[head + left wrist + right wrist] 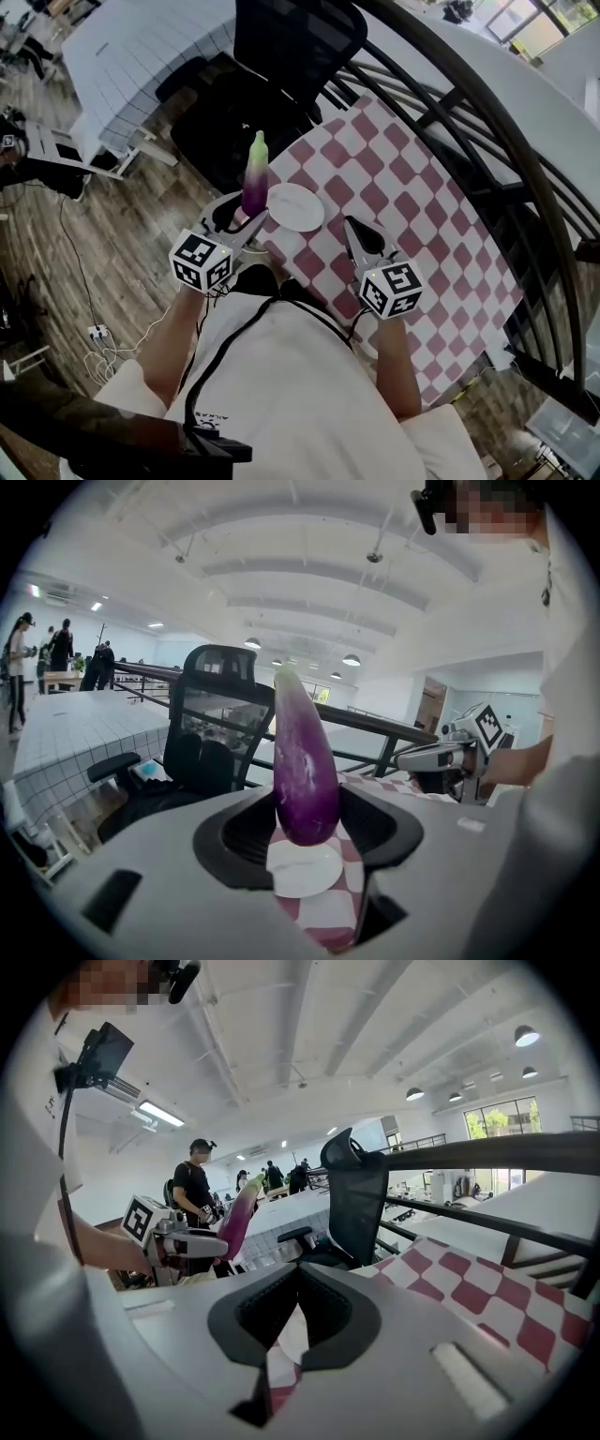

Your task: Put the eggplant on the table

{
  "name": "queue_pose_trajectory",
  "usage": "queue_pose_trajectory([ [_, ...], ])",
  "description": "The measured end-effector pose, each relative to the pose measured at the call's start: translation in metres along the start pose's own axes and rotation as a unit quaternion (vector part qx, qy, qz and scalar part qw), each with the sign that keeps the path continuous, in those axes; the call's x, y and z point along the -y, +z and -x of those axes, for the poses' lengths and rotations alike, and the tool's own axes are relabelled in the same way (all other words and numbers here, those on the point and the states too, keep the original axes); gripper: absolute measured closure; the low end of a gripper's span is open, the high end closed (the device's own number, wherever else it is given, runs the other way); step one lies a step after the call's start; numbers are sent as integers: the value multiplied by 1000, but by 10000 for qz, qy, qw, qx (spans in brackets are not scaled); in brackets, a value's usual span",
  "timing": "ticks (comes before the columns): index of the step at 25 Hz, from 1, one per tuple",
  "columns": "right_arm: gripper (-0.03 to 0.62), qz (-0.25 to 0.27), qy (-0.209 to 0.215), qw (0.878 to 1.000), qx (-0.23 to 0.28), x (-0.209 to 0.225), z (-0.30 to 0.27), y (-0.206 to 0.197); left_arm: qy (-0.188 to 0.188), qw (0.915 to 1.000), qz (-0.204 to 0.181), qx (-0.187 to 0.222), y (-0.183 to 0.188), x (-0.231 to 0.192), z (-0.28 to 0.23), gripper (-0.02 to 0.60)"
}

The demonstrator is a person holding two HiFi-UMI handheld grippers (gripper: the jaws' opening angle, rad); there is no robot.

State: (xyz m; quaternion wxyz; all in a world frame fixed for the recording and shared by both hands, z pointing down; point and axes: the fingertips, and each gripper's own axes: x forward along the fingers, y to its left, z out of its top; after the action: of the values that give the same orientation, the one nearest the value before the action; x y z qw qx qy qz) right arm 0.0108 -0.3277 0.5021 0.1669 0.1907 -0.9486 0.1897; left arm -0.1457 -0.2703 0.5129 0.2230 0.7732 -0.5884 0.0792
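Observation:
A purple eggplant (254, 178) with a pale green tip stands upright in my left gripper (246, 214), whose jaws are shut on its lower end. In the left gripper view the eggplant (305, 771) rises between the two dark pads, above a white plate (303, 869). The plate (294, 206) lies at the near corner of the red-and-white checkered table (412, 206). My right gripper (354, 230) hovers over the cloth to the right of the plate, shut with nothing in it. In the right gripper view its pads (298, 1302) meet, and the eggplant (237, 1218) shows at the left.
A black office chair (272, 66) stands just beyond the plate. A dark curved railing (487, 122) runs along the table's far side. A white tiled table (141, 56) is at the upper left over wooden floor. A person (195, 1194) stands in the distance.

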Motion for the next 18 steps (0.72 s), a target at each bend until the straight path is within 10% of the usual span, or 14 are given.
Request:
queue_pose_trajectory([
  [13,586,-29,-71,9999,-91,-15,-19,-8,-392,9950,-697,-595,-19,1,-21,362],
  [18,586,-281,-435,9985,-195,-14,-18,-27,-878,9681,-1953,-1304,-48,0,-36,362],
])
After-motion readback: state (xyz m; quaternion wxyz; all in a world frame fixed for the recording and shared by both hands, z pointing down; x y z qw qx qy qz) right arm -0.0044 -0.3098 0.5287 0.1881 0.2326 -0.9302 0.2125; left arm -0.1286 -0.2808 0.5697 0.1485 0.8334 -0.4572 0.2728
